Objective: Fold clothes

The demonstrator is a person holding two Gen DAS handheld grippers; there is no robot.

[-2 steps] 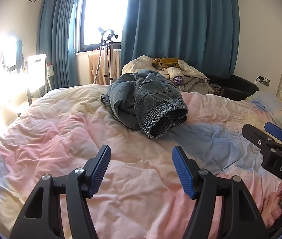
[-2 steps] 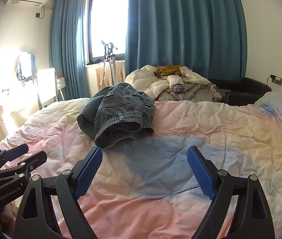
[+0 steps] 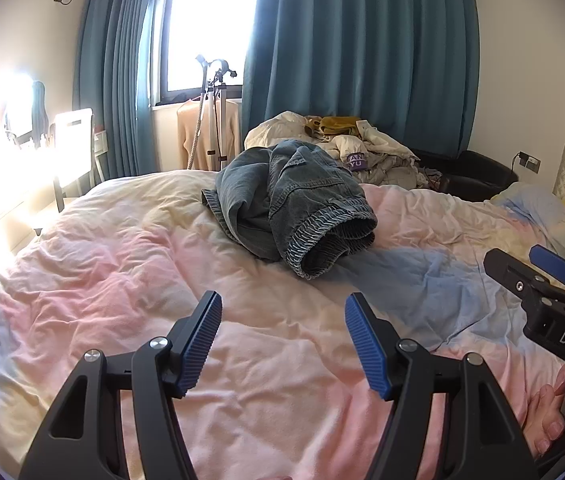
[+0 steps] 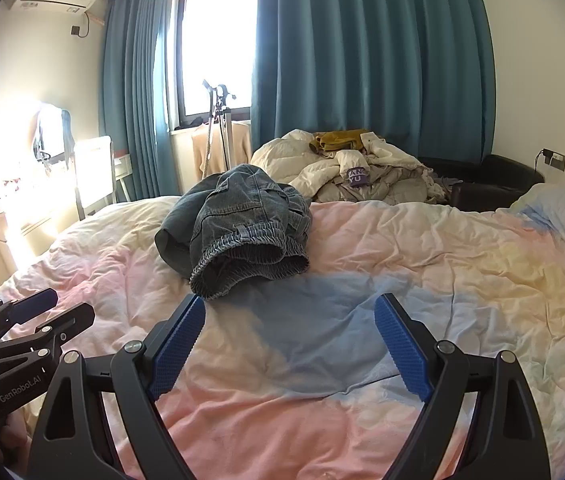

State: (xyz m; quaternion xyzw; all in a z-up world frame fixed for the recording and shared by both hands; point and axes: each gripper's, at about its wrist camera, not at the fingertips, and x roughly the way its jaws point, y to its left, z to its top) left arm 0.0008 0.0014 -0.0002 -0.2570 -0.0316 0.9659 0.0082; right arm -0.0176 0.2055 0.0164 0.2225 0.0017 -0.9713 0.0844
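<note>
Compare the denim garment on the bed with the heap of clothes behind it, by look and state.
The denim garment is one blue-grey piece, bunched on the pastel duvet with its elastic waistband gaping toward the cameras. The heap of clothes is many pieces, mostly cream and grey with a mustard one on top. The denim garment lies nearer the two grippers; the heap lies behind the bed, before the teal curtain. Both are crumpled and unfolded.
</note>
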